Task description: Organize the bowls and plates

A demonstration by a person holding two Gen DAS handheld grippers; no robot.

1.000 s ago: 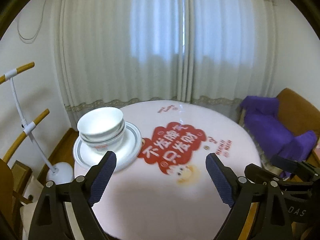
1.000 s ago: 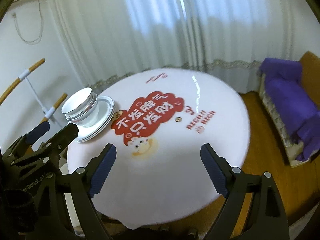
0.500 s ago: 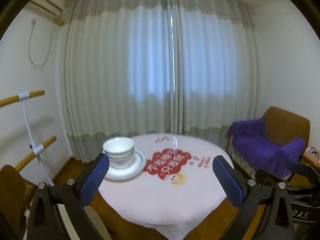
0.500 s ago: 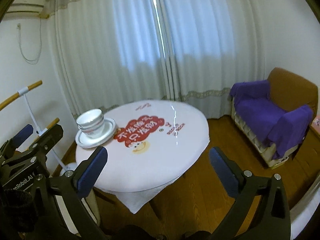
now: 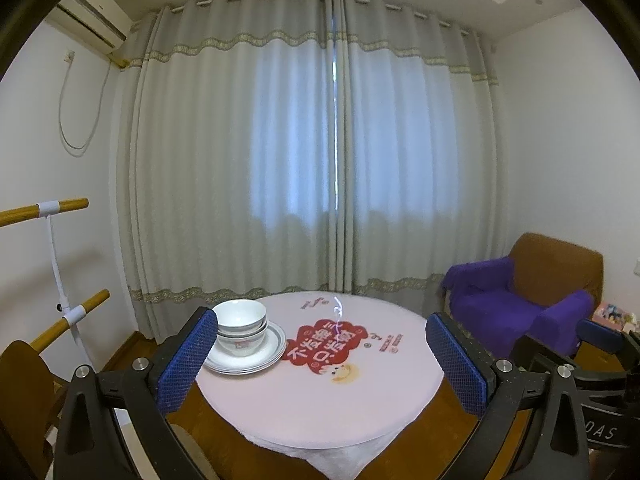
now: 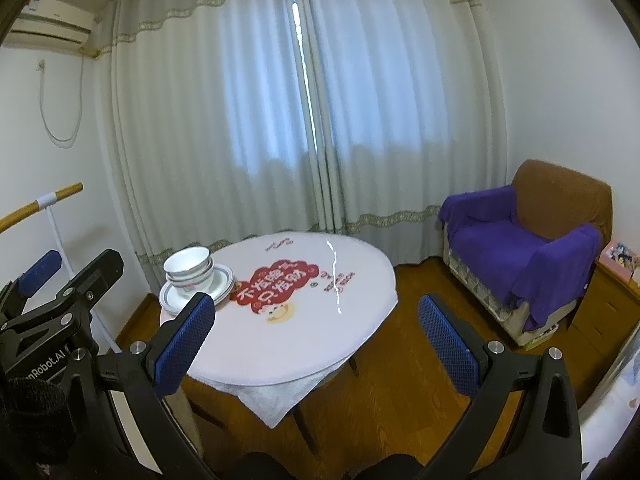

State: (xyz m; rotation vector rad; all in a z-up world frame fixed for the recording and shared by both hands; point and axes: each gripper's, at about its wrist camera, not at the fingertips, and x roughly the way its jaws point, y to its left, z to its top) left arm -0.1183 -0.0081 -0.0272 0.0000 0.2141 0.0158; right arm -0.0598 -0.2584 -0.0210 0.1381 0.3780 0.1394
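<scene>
Two bowls (image 5: 240, 322), stacked plates (image 5: 260, 354)

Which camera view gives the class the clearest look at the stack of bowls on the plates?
The left wrist view. There the bowls are closer and larger, nested upright on the plates, though a gripper finger hides the plates' left edge. The right wrist view shows the same bowls smaller and farther off, from a higher angle.

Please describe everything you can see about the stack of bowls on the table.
The stack of bowls is white, glossy, ceramic-looking, with a thin dark line near the rims. The bowls sit upright, nested, about three as far as I can count; the lowest bears a small red mark. They rest on stacked plates at the table's left edge. Neither gripper touches them.
</scene>
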